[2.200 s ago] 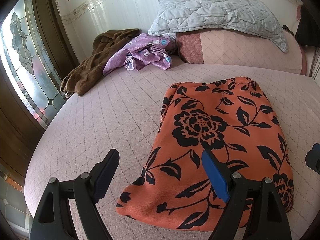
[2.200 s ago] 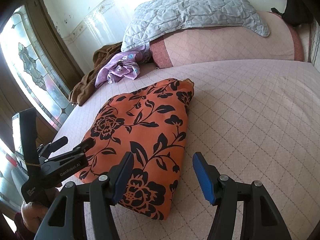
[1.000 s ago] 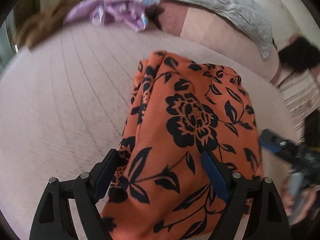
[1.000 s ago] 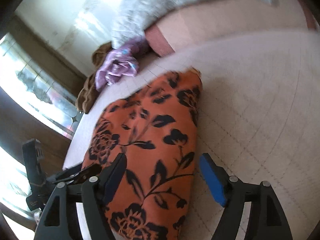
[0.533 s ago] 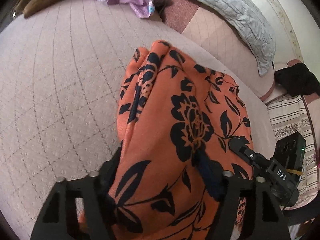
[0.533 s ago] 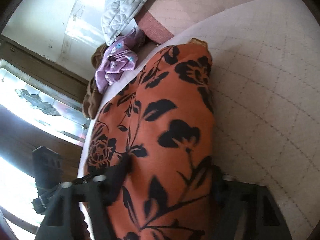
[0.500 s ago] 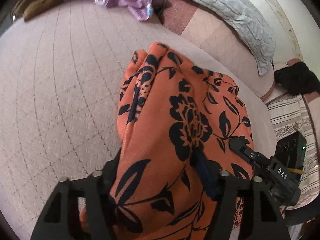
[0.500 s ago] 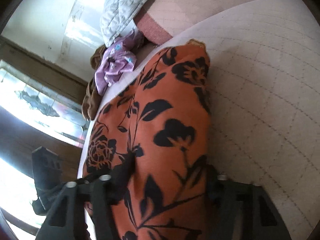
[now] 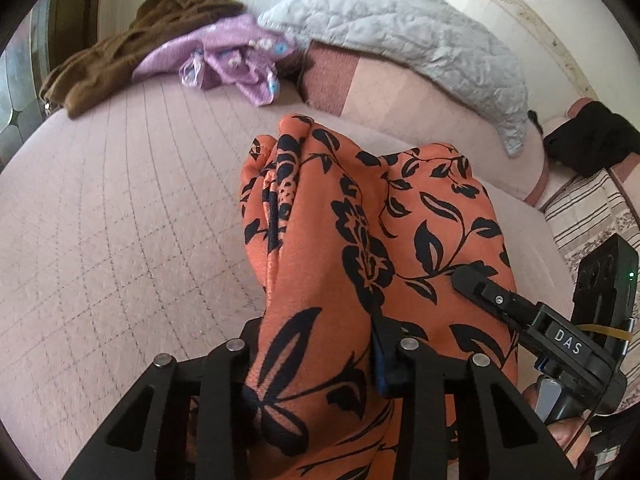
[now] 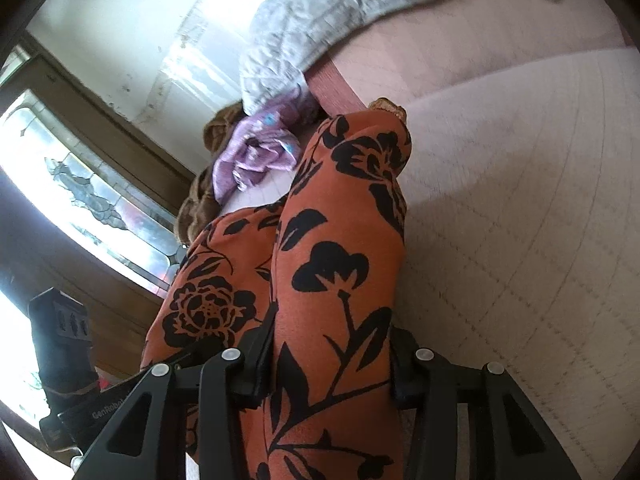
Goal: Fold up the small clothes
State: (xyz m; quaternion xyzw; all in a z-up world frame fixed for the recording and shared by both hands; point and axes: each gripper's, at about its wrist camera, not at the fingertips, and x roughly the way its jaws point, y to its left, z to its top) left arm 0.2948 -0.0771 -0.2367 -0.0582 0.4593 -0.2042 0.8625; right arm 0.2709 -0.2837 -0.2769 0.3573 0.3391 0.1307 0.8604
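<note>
An orange garment with a black flower print [image 9: 360, 216] [image 10: 340, 240] is bunched up over the pink quilted bed [image 9: 120, 220]. My left gripper [image 9: 316, 340] is closing on its near left edge, and the cloth fills the gap between the pads. My right gripper [image 10: 332, 344] is closing on the near right edge, with a thick fold squeezed between its pads. The near end of the garment is raised off the bed while its far end still rests on it. The right gripper [image 9: 520, 312] shows at the right of the left wrist view.
A purple garment [image 9: 228, 60] and a brown one [image 9: 120, 52] lie at the far left of the bed. A grey quilted pillow [image 9: 400, 32] rests on a pink bolster [image 9: 400, 96]. A stained-glass window [image 10: 92, 200] is at the left, a black item [image 9: 588, 140] at the far right.
Both grippers came down from above the flat garment, closed on its near edge and lifted it, so the cloth bunched up. The left hand rose and moved across.
</note>
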